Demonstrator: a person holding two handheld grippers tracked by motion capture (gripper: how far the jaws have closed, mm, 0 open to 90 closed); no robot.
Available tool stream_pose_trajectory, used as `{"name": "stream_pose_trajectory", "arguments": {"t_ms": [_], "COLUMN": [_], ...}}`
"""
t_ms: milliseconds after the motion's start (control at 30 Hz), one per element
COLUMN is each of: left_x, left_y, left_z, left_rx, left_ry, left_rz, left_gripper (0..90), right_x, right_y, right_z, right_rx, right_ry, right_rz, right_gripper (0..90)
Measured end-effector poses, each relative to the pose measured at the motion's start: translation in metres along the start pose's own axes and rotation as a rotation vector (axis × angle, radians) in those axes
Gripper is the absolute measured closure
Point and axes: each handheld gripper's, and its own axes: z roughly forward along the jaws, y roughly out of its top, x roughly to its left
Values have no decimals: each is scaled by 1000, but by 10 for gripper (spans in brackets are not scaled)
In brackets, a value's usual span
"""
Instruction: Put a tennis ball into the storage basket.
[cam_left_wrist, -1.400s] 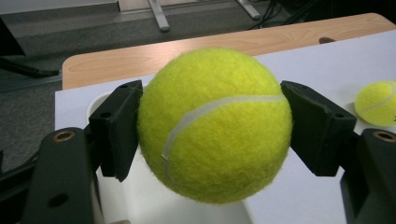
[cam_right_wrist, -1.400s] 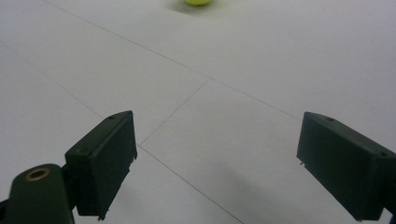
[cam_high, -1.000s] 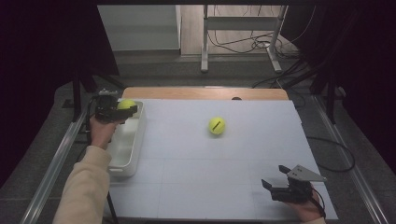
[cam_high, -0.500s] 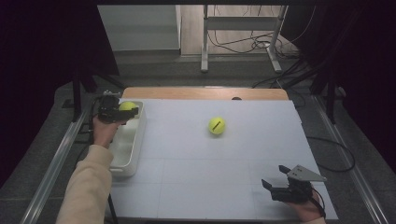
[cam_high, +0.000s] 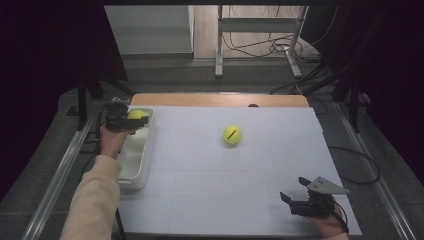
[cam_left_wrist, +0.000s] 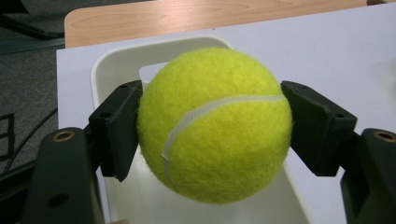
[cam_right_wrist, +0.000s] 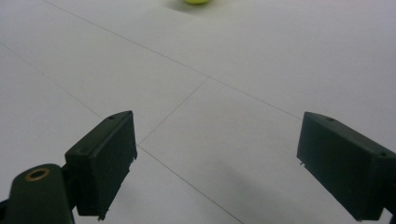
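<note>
My left gripper (cam_high: 140, 118) is shut on a yellow tennis ball (cam_left_wrist: 214, 126) and holds it above the far end of a white bin (cam_high: 136, 155) at the table's left edge. In the left gripper view both black pads (cam_left_wrist: 119, 128) press the ball's sides, with the bin (cam_left_wrist: 116, 65) below and behind it. A second tennis ball (cam_high: 232, 134) lies loose on the white table sheet, near the middle. My right gripper (cam_high: 294, 194) rests low at the front right corner, its jaws wide open over bare sheet. The top edge of the right gripper view catches that loose ball (cam_right_wrist: 196, 2).
The white sheet (cam_high: 240, 175) covers the table, with a wooden strip (cam_high: 220, 99) along the far edge. Metal rails run down both sides. Beyond the table stand a frame's legs and loose cables on the floor.
The left hand has drawn the held ball slightly toward the bin's far end. The right gripper and the loose ball have not moved.
</note>
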Motion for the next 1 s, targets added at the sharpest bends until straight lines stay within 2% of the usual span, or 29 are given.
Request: {"name": "stream_pose_trajectory", "arguments": {"t_ms": [267,300,333,367,467,1000], "left_x": [0,1,1,1,0,-12], "left_y": [0,0,0,0,1,0], "left_z": [0,0,0,-1,-3,-15], "left_rx": [-5,-9,-10,-13,-31,-76], "left_ry": [2,-10,-13,2,8,-47], "left_rz": [-2,-11,-11,-8,-14,29], "left_gripper": [253,244,204,160,127,118], "right_x": [0,0,0,0,0,0], "right_y": [0,0,0,0,0,0], "right_z": [0,0,0,0,0,0], "right_rx": [-5,-3,-5,-5,-3,-3], "right_ry": [4,3,3,4,1,0], "right_rz": [2,1,1,1,-1,-1], "right_gripper": [124,124,124,124,124,123]}}
